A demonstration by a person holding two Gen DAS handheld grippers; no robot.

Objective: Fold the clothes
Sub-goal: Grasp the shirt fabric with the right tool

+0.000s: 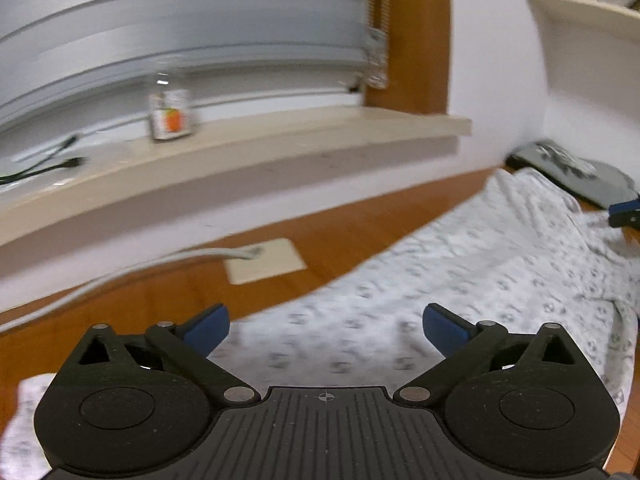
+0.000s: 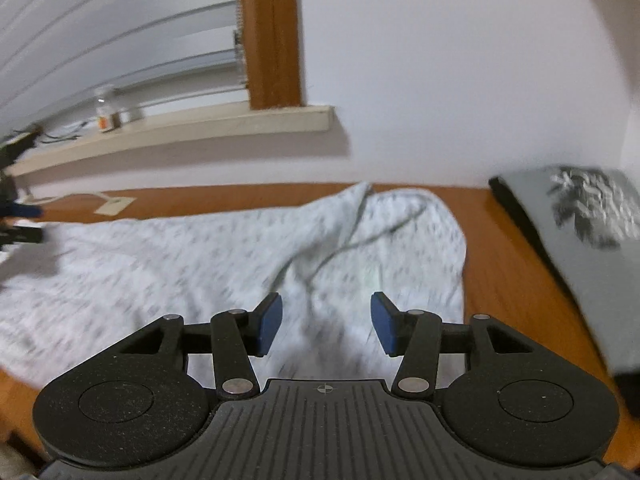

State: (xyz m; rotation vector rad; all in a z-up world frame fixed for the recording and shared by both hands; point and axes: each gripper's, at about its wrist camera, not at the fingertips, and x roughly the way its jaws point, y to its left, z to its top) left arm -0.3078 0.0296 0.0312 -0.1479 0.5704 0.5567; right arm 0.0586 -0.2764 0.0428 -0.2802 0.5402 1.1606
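A white garment with a small grey print lies spread on the wooden table. My left gripper hovers above its near part, jaws wide open, nothing between the blue pads. In the right wrist view the same garment stretches across the table with a rumpled fold at its right end. My right gripper stands partly open over that end, pads apart from the cloth, nothing held. The right gripper's blue tips show at the far right of the left wrist view; the left gripper shows at the left edge of the right wrist view.
A grey folded garment with a dark print lies at the table's right end by the wall. A window sill runs behind, bearing a small jar and black cables. A white cable ends at a pale plate on the table.
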